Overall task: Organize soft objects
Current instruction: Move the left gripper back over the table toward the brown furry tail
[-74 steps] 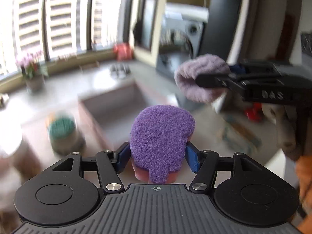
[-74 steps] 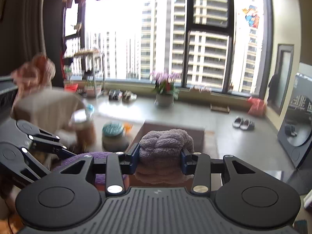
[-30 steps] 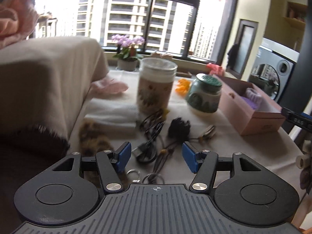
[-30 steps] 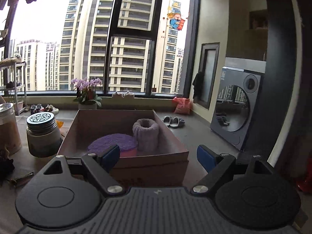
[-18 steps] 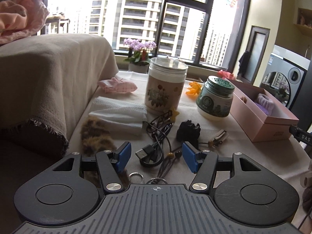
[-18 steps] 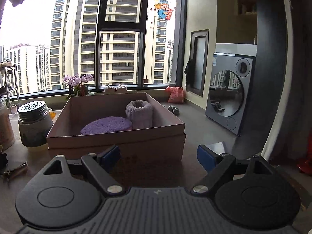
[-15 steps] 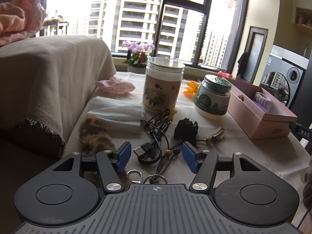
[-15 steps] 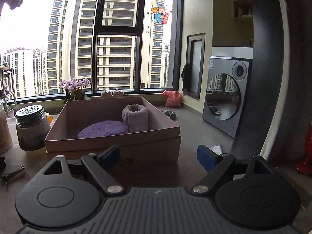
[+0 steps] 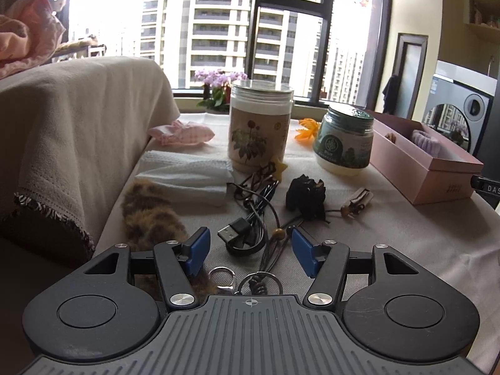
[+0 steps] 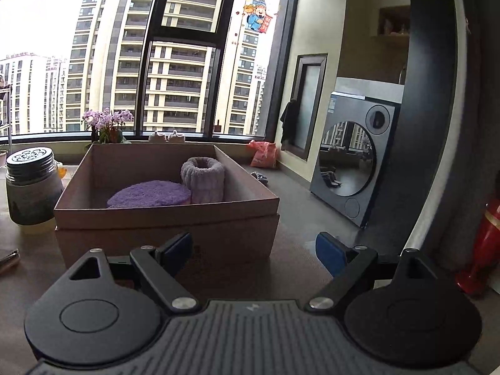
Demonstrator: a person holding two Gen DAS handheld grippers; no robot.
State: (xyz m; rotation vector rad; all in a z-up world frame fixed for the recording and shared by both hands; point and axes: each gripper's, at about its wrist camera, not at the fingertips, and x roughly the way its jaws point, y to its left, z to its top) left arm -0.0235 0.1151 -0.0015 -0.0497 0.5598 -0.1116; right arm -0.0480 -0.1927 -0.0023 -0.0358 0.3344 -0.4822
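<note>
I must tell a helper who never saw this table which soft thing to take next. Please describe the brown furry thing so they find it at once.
Start at the beige blanket-covered sofa along the table's left edge. Beside it lies a white folded tissue; just nearer the camera is the brown furry thing. It alone is fluffy and mottled tan-brown, unlike the black cable beside it.

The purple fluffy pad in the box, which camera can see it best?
The right wrist view. It looks straight into the open box, so the flat purple pad shows whole beside the rolled towel. In the left wrist view the box sits far off and side-on; its wall hides the pad.
</note>
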